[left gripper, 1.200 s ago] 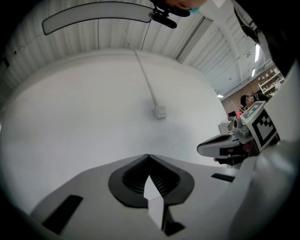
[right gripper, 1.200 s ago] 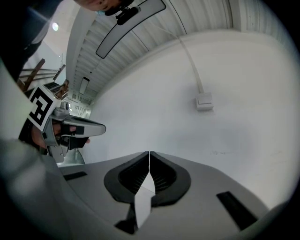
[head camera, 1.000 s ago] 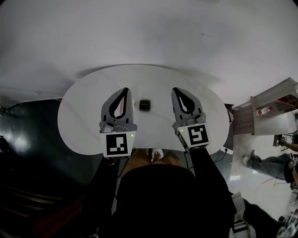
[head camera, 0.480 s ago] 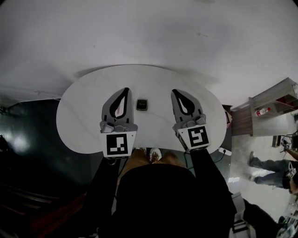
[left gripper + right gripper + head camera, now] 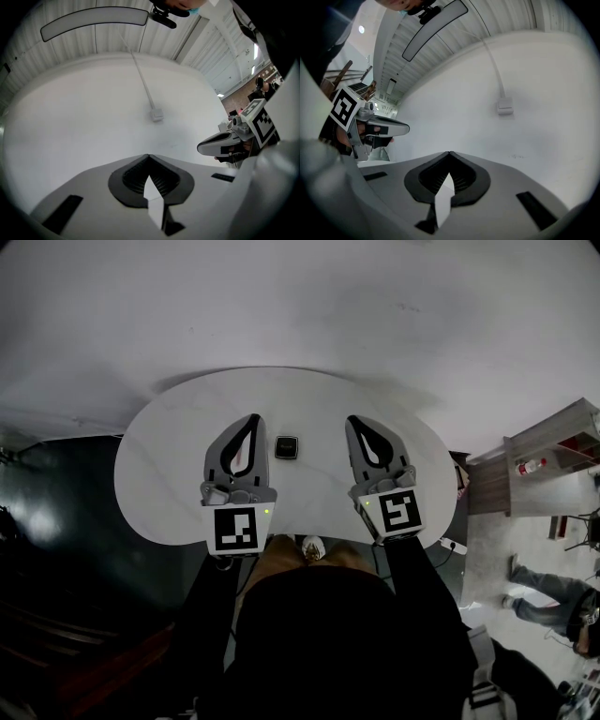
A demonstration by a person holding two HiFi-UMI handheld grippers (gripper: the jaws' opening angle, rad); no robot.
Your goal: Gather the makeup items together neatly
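A small black square makeup compact (image 5: 286,447) lies on the white oval table (image 5: 169,456), between my two grippers. My left gripper (image 5: 253,418) hovers just left of it, jaws shut with nothing between them. My right gripper (image 5: 354,420) hovers a little further off to its right, also shut and empty. In the left gripper view the shut tips of the left gripper (image 5: 148,155) point at a white wall, with the right gripper (image 5: 220,143) at the side. The right gripper view shows the tips of the right gripper (image 5: 449,153) meeting, and the left gripper (image 5: 386,127) beside them.
A white wall stands behind the table, with a cable running down to a small socket box (image 5: 157,114). A wooden shelf unit (image 5: 544,465) stands off the table's right end, and a person's legs (image 5: 553,592) show on the floor there. Dark floor lies to the left.
Both grippers and the compact keep their places. Only the person at the far right has moved along the floor.
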